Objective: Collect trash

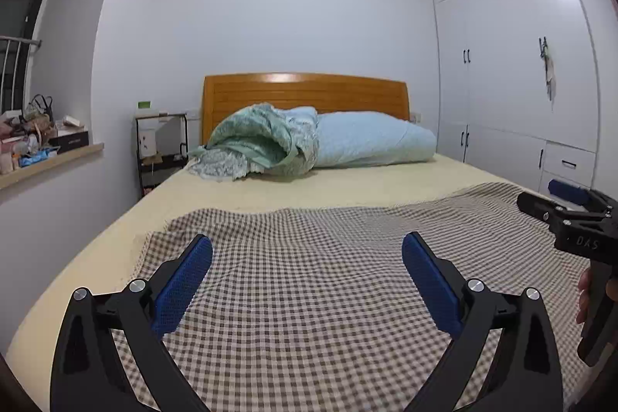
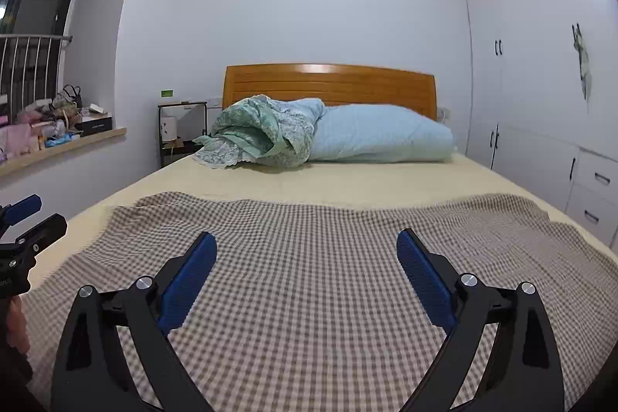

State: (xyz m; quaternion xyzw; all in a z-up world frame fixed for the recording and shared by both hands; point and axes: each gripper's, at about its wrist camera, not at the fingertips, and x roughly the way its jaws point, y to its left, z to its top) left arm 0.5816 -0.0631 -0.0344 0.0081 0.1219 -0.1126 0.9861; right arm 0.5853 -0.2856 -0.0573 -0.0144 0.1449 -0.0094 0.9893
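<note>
No trash shows in either view. My left gripper (image 1: 307, 250) is open and empty, held above a brown checked cloth (image 1: 309, 277) spread over the near part of a bed. My right gripper (image 2: 307, 248) is also open and empty above the same checked cloth (image 2: 309, 257). The right gripper's body shows at the right edge of the left wrist view (image 1: 571, 226). The left gripper's body shows at the left edge of the right wrist view (image 2: 23, 234). Both sets of blue pads stand wide apart.
The bed has a cream sheet (image 1: 309, 188), a rolled green and blue quilt (image 1: 309, 141) and a wooden headboard (image 1: 305, 95). A black bedside shelf (image 1: 162, 149) stands at the left. A cluttered windowsill (image 1: 38, 145) runs along the left wall. White wardrobes (image 1: 521, 83) line the right.
</note>
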